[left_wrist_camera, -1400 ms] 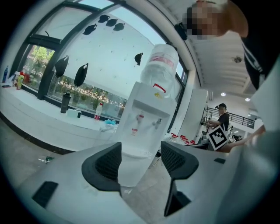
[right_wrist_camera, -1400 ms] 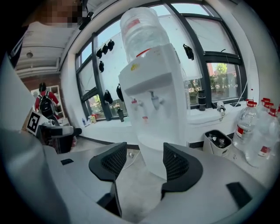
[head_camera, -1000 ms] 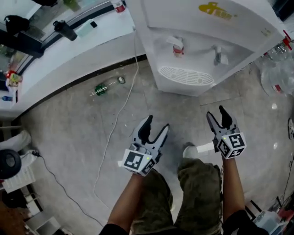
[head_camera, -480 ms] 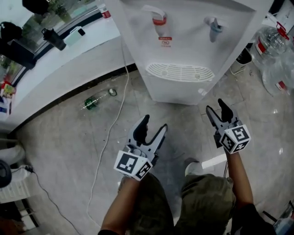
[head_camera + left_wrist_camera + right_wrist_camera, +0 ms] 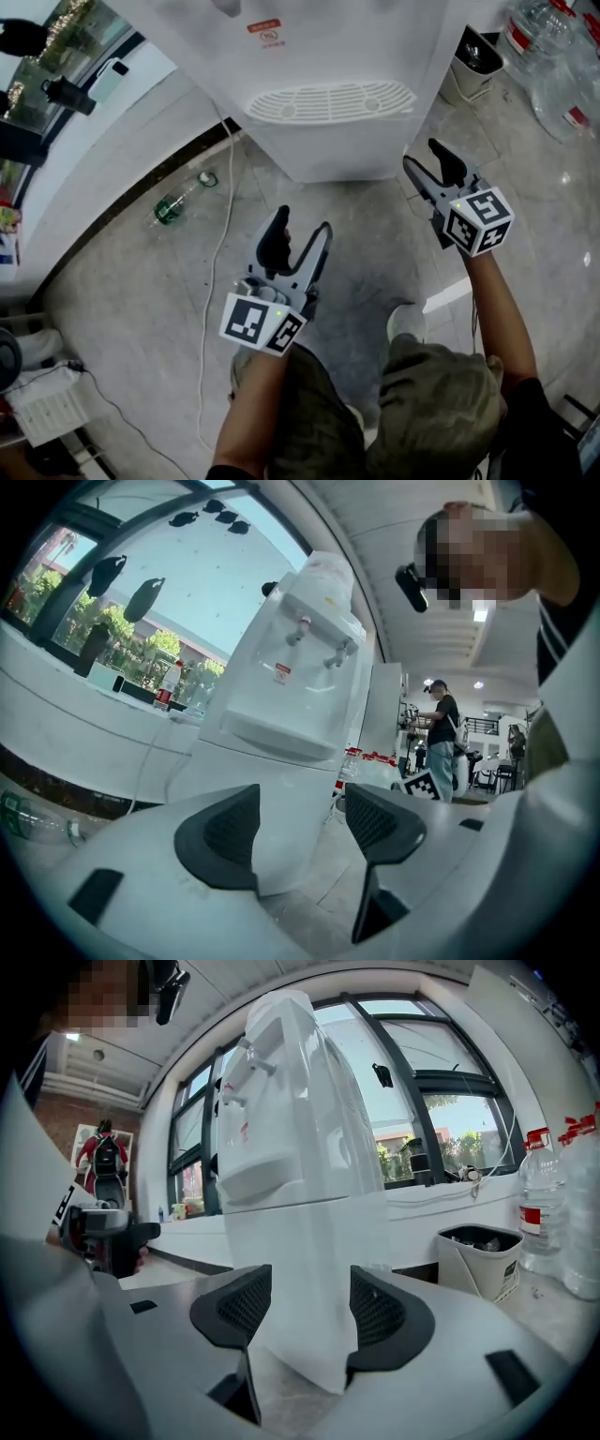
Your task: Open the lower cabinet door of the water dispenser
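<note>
The white water dispenser (image 5: 319,56) stands at the top of the head view, its drip grille (image 5: 328,101) above the lower cabinet front (image 5: 328,155). My left gripper (image 5: 300,223) hangs open over the floor, short of the cabinet. My right gripper (image 5: 422,155) is open too, close to the cabinet's right corner without touching it. In the left gripper view the dispenser (image 5: 281,686) rises between the open jaws of that gripper (image 5: 302,822). The right gripper view shows the cabinet's corner (image 5: 309,1269) just ahead of the open right gripper (image 5: 309,1305). Nothing is held.
A green bottle (image 5: 178,202) and a white cable (image 5: 220,234) lie on the tiled floor to the left. A small bin (image 5: 473,56) and large water bottles (image 5: 553,47) stand to the dispenser's right. The person's knees and a shoe (image 5: 408,323) are below.
Both grippers have come closer to the dispenser's lower cabinet, the right one nearly to its corner. The head view has dropped and moved in. Both grippers stay open.
</note>
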Demonstrator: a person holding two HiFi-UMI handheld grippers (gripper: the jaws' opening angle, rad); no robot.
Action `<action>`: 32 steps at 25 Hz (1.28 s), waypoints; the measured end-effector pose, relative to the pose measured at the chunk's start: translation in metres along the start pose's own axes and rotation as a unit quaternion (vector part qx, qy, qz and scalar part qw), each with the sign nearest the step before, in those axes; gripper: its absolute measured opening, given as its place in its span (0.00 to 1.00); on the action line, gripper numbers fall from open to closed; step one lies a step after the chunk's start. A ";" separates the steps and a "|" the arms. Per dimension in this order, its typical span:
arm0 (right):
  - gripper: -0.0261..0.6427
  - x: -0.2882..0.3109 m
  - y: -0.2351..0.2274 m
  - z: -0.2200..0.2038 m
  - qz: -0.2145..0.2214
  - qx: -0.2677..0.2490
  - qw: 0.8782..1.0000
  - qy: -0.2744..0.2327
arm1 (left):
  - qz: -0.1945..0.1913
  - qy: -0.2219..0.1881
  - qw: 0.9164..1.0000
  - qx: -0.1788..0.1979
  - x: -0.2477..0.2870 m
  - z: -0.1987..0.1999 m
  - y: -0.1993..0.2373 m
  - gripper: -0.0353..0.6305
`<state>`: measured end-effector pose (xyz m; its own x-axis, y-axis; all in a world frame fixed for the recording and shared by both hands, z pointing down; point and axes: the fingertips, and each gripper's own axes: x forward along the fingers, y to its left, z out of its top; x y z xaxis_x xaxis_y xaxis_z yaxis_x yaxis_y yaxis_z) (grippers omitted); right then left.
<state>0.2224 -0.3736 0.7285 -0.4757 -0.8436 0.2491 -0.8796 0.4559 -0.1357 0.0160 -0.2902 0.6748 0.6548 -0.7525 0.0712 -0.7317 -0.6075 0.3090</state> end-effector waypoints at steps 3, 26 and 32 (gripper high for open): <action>0.38 0.018 -0.003 -0.013 0.003 -0.020 1.000 0.019 | -0.018 0.010 1.000 0.005 0.003 -0.011 -0.012 0.45; 0.39 0.041 -0.013 0.000 -0.009 0.008 1.000 0.020 | -0.049 0.004 0.999 0.014 -0.004 -0.008 -0.036 0.45; 0.39 0.031 -0.006 -0.004 -0.029 0.012 0.999 0.008 | -0.048 0.004 0.999 0.014 -0.012 0.000 -0.038 0.45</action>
<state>0.2128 -0.4009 0.7411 -0.4233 -0.8638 0.2732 -0.9059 0.3985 -0.1437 0.0355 -0.2582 0.6621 0.7234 -0.6886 0.0496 -0.6706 -0.6838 0.2874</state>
